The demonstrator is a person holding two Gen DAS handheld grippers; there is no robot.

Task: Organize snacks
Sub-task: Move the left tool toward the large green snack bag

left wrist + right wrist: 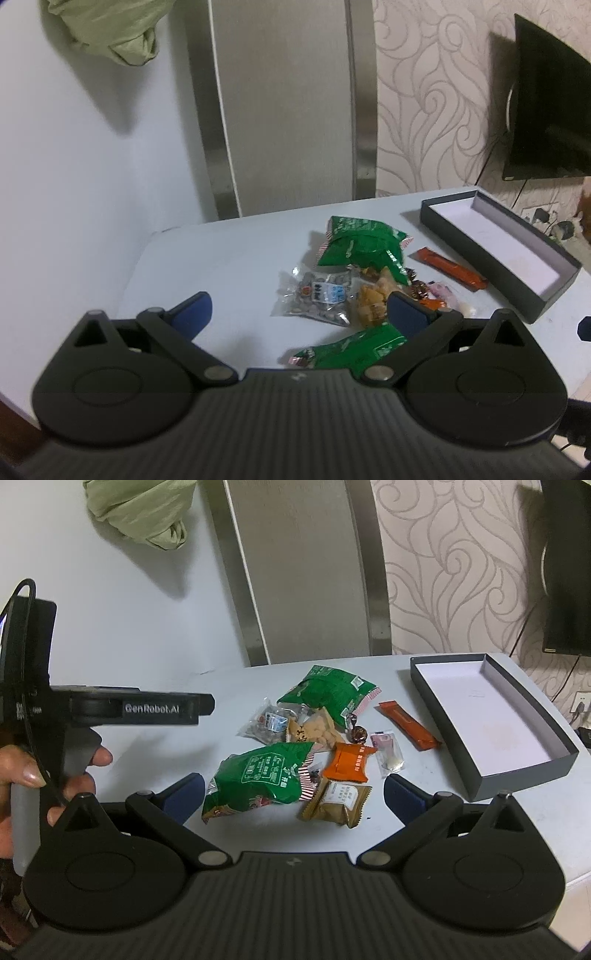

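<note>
A pile of snack packets lies on the pale table (236, 679): two green bags (327, 690) (258, 779), a clear bag of nuts (267, 723), a yellow snack bag (317, 731), an orange packet (349, 762), a brown packet (338, 801), a long orange stick (408, 723). An empty dark box (491, 720) sits to the right. My right gripper (293, 797) is open above the near packets. My left gripper (301, 314) is open, hovering left of the pile; its body (133, 709) shows in the right wrist view.
A white wall and a grey panel (306, 572) stand behind the table. A green cloth (140, 509) hangs up left. A black screen (569, 565) is on the patterned wall at right. The table's right edge lies beyond the box.
</note>
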